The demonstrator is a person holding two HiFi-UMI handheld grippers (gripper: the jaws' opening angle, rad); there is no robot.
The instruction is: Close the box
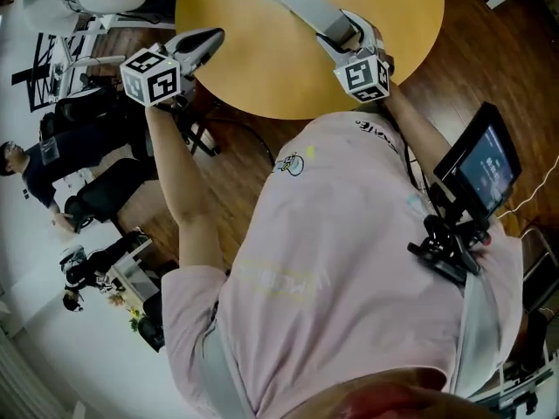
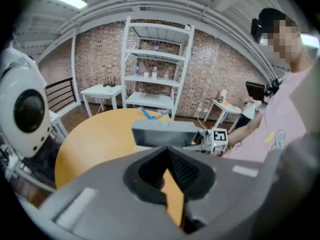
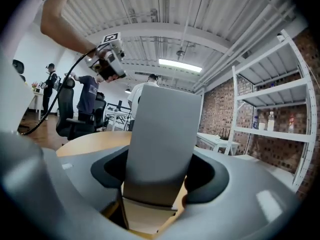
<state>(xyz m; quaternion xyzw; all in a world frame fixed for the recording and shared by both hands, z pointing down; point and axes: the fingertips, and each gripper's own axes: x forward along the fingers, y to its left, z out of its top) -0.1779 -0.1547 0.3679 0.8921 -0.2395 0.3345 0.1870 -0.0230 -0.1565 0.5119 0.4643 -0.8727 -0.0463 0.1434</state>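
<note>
1. Nearest: person in a pink shirt [image 1: 349, 260], with a small screen [image 1: 485, 160] mounted at the right side.
2. Left tongs [image 1: 205, 40]: at the bench's near left edge, pressed together, nothing between them.
3. Right tongs [image 1: 339, 31]: over the bench's near right part, clamped on the near end of the grey box [image 1: 301, 0].
4. Box: reaches away to the far left above the round yellow bench [image 1: 262, 59]; whether it rests there is unclear.
5. Farthest: white shelf unit [image 2: 157, 64] against a brick wall.
</note>
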